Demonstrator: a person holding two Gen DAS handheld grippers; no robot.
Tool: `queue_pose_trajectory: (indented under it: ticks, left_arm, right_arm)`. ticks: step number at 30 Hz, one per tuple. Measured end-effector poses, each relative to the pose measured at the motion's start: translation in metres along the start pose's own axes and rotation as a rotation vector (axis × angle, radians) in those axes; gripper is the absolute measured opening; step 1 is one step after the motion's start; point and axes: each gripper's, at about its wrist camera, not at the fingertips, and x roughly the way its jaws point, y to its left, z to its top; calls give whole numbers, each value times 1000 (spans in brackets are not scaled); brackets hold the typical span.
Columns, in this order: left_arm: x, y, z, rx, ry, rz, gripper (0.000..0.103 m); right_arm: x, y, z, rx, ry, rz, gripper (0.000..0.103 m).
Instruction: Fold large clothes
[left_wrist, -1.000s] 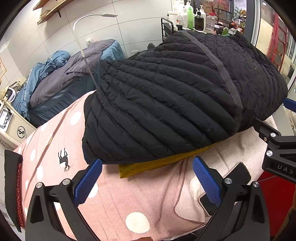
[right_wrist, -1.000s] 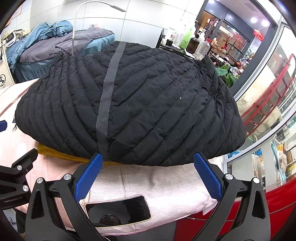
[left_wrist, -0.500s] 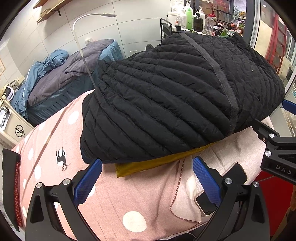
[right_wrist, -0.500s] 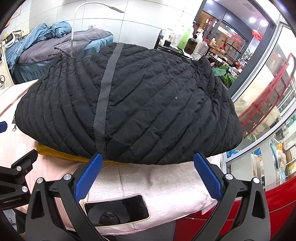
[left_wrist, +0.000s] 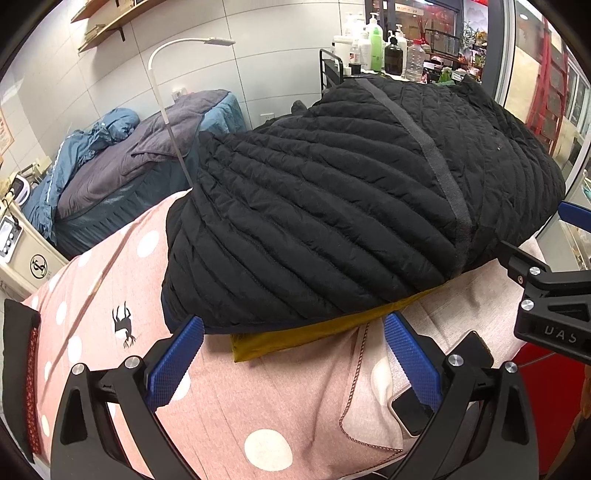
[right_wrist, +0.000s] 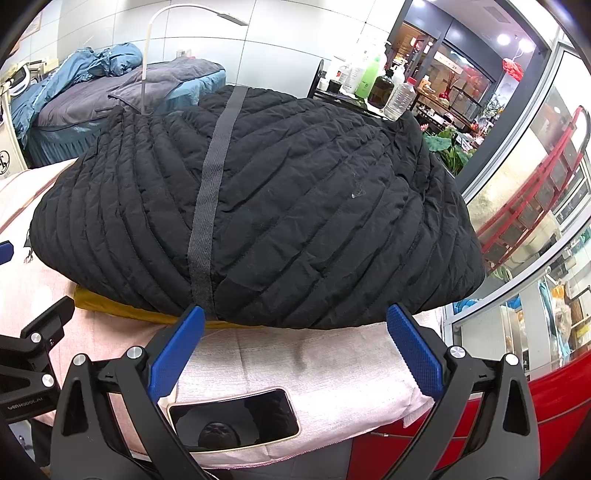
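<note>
Both cameras sit low at the near edge of the pink-covered surface (left_wrist: 92, 295), each looking forward between its own blue-padded fingers, close to the black quilted jacket (left_wrist: 351, 206) that fills most of either view. The left wrist view looks from the jacket's left end, angled rightward; the right wrist view faces it more squarely. They share the jacket, the mustard cloth (right_wrist: 110, 302) beneath, the phone (right_wrist: 232, 421) and the bottles (left_wrist: 376, 48) behind.

A black quilted puffer jacket (right_wrist: 280, 206) with a grey webbing stripe lies on a mustard-yellow cloth (right_wrist: 122, 306) over pink bedding (right_wrist: 303, 362), beyond the right gripper's (right_wrist: 295, 343) spread blue-padded jaws and a dark-screened phone (right_wrist: 234, 419).
</note>
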Motion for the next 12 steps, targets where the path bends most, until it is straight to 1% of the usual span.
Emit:
queue_pose_trajectory:
  ticks: [3,6,12]
  left_arm:
    - [2,-1,2,6,11,11,97]
    - [4,0,2,-2,36,2,97]
    - [5,-1,2,1,39,5,97]
  right_arm:
    - [0,0,0,0,0,-1,97]
    - [-1,0,-1,1,0,0,97]
    - [2,1,1,-4,0,3,97]
